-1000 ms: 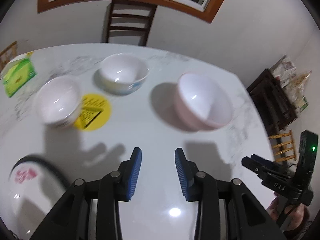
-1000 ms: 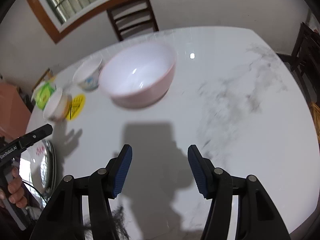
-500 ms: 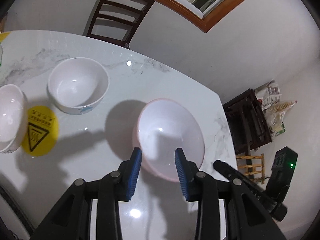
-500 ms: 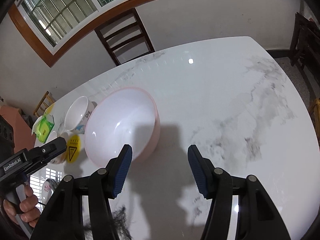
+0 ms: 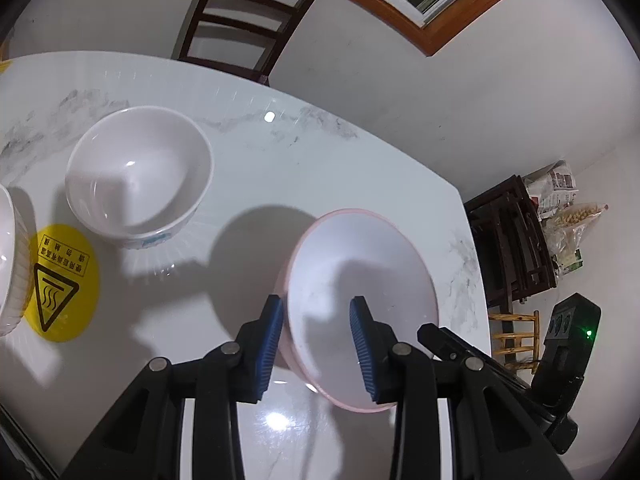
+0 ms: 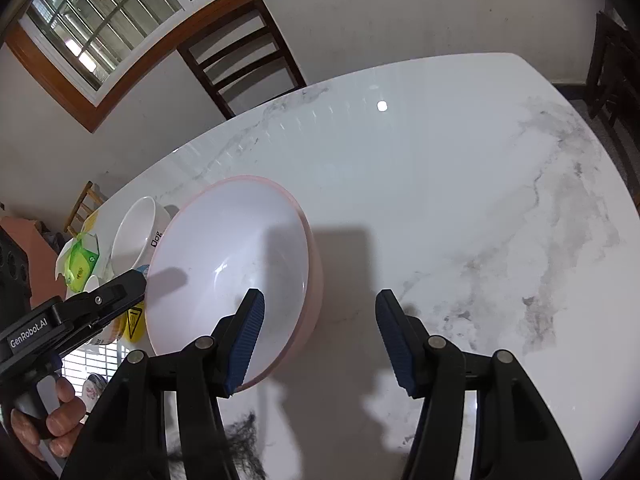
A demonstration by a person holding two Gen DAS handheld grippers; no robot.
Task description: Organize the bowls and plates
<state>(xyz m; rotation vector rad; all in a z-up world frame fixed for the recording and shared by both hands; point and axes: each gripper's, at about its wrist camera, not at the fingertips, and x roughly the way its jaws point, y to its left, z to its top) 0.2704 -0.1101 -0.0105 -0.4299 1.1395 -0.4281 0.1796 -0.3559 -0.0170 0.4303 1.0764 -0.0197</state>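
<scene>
A large pink bowl (image 5: 360, 280) sits on the white marble table (image 5: 280, 152). My left gripper (image 5: 318, 344) is open, its jaws straddling the bowl's near left rim, one finger outside and one inside. My right gripper (image 6: 320, 340) is open, its left finger over the pink bowl (image 6: 232, 272), its right finger over bare table. A white bowl with blue print (image 5: 138, 176) stands left of the pink one; it also shows in the right wrist view (image 6: 136, 236). Another white ribbed bowl (image 5: 10, 264) is at the far left edge.
A yellow round hot-surface sticker (image 5: 62, 284) lies on the table beside the ribbed bowl. A dark wooden chair (image 5: 244, 12) stands behind the table. A green packet (image 6: 80, 264) lies at the table's far left. Dark shelving (image 5: 516, 248) stands right of the table.
My left gripper has moved right and forward until its open jaws straddle the pink bowl's rim. My right gripper has closed in on the bowl from the other side.
</scene>
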